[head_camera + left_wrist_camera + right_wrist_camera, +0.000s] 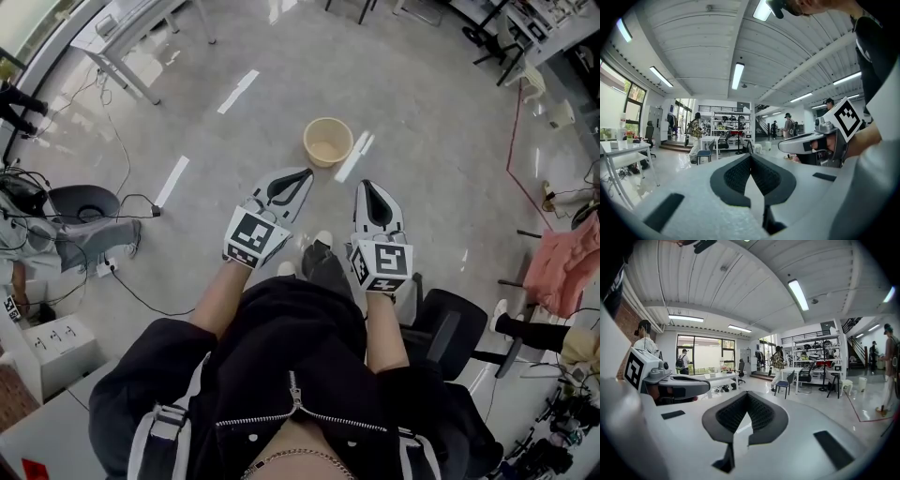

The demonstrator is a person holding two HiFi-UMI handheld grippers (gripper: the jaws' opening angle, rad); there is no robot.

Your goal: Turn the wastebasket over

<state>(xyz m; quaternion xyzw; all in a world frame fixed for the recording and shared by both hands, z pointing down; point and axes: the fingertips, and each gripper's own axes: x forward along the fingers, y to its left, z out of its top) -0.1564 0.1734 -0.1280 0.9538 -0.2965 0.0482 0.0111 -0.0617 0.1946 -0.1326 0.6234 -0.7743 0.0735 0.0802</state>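
A cream wastebasket [328, 141] stands upright on the floor in the head view, its mouth facing up and nothing visible inside. My left gripper [305, 172] hangs in the air just short of it, to its lower left, jaws shut with nothing between them. My right gripper [367, 185] hovers to the basket's lower right, also shut and empty. In the left gripper view my left gripper [751, 155] points level across the room, and the right gripper [785, 148] shows beside it. The right gripper view shows my right gripper [748, 393] and no basket.
A black office chair [448, 328] stands close by my right side. Cables [122, 202] trail over the floor at left beside a grey stool [82, 202]. A white table [127, 33] stands at the far left. Several people stand near distant shelving [723, 123].
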